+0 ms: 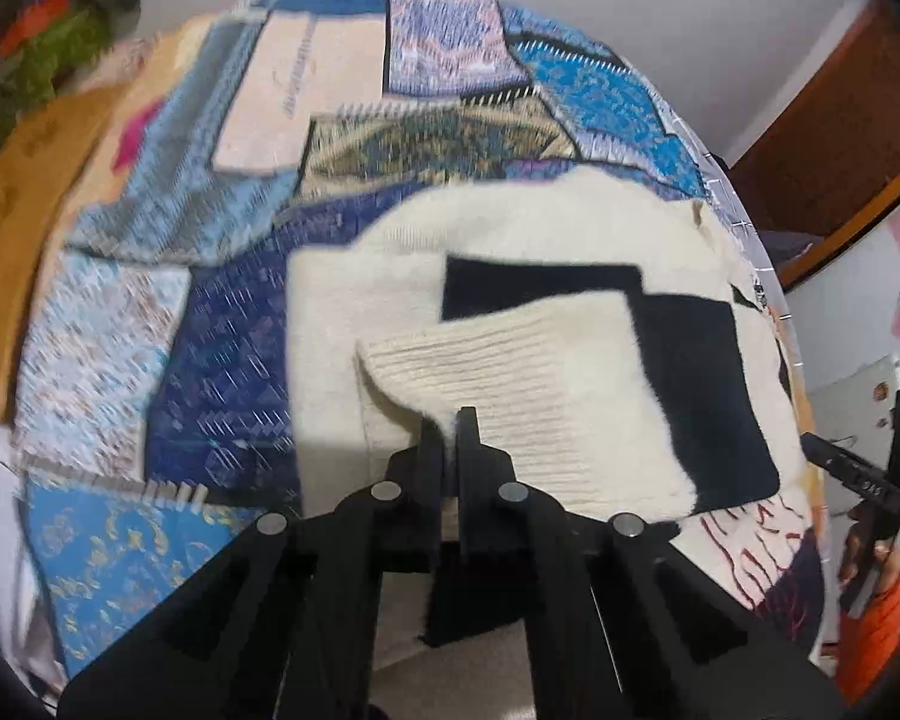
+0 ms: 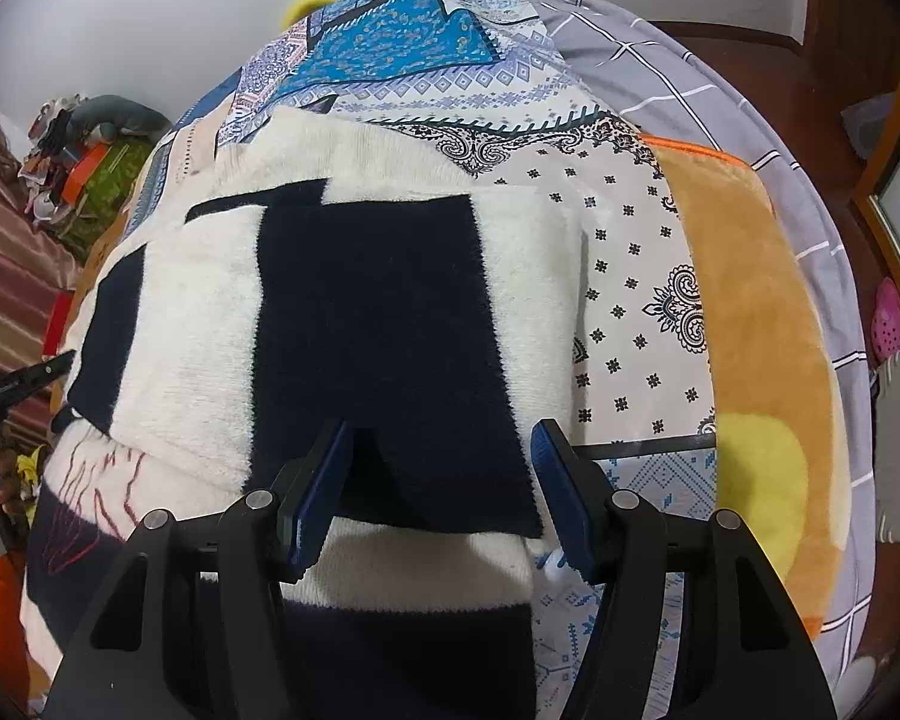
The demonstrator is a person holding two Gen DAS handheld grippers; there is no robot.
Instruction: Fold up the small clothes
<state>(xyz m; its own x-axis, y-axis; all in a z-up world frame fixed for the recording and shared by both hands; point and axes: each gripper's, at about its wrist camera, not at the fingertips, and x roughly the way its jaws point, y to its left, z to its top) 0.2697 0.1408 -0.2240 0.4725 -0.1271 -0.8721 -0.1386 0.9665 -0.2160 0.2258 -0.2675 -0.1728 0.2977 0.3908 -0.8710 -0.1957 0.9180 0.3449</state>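
A cream knit sweater with black square patches [image 1: 510, 228] lies on a patchwork bedspread [image 1: 222, 312]. My left gripper [image 1: 450, 420] is shut on the sweater's ribbed cream cuff [image 1: 522, 372], with the sleeve lifted across the body. In the right wrist view the same sweater [image 2: 210, 312] lies flat with a large black patch [image 2: 384, 330] in the middle. My right gripper [image 2: 441, 432] is open just above the sweater's near part, its blue-padded fingers astride the black patch. The right gripper also shows at the right edge of the left wrist view [image 1: 858, 474].
An orange plush blanket [image 2: 756, 300] lies to the right of the sweater, with a grey checked sheet [image 2: 690, 90] beyond it. A pile of clothes and toys [image 2: 90, 144] sits at the far left. A wooden wardrobe [image 1: 840, 132] stands by the wall.
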